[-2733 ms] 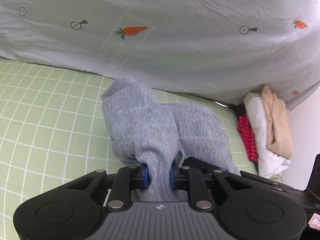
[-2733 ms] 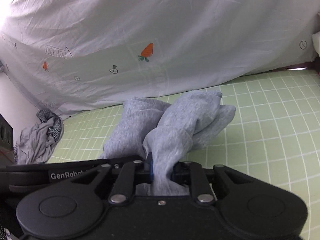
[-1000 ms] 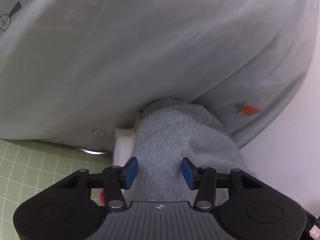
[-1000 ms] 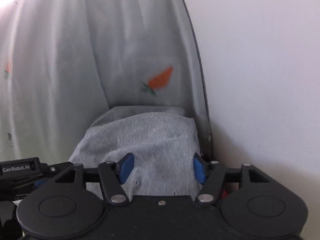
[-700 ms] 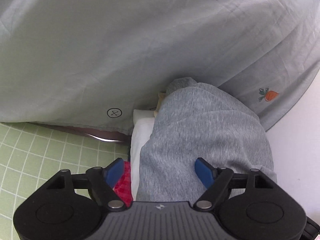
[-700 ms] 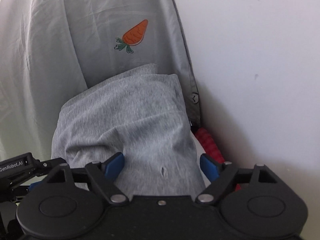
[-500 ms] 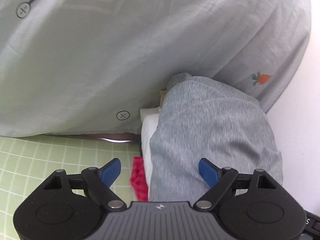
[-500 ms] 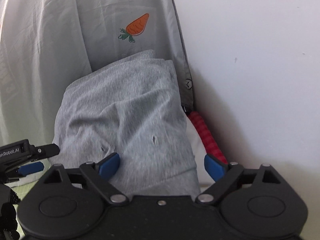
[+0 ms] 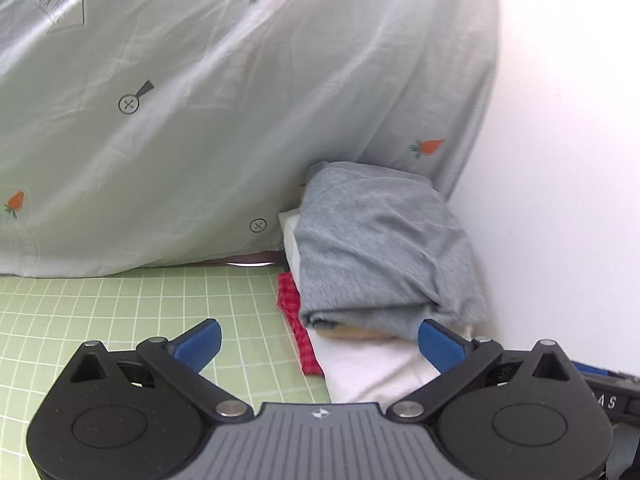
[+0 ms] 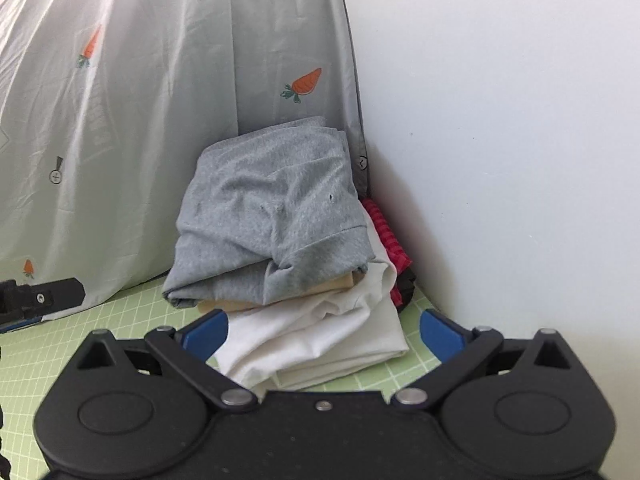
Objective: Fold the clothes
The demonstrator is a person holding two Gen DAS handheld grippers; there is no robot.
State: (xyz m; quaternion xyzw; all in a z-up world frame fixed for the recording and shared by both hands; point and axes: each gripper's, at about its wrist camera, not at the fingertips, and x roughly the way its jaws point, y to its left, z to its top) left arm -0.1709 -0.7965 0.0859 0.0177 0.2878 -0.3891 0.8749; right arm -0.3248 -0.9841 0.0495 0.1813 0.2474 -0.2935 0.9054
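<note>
Stack boxed into the corner
Your way in is across the green mat (image 9: 120, 304); the white wall (image 10: 500, 160) and carrot-print sheet (image 9: 240, 100) hem the clothes stack (image 10: 288, 248).

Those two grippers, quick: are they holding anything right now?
Left gripper: open, holding nothing.
Right gripper: open, holding nothing; the grey garment lies on the pile.

The left gripper (image 9: 318, 342) is matte black, with two round housings at the bottom and a ribbed grey panel between them bearing a small white emblem. Angled black links, pinned with silver screws, run up to blue fingertips (image 9: 199, 341). The right gripper (image 10: 324, 330) has the same black linkage, silver screws and blue fingertips (image 10: 440, 334), but its middle panel is plain black with one small screw. White letters, partly cut off, show on a black bar at the left view's right edge.
</note>
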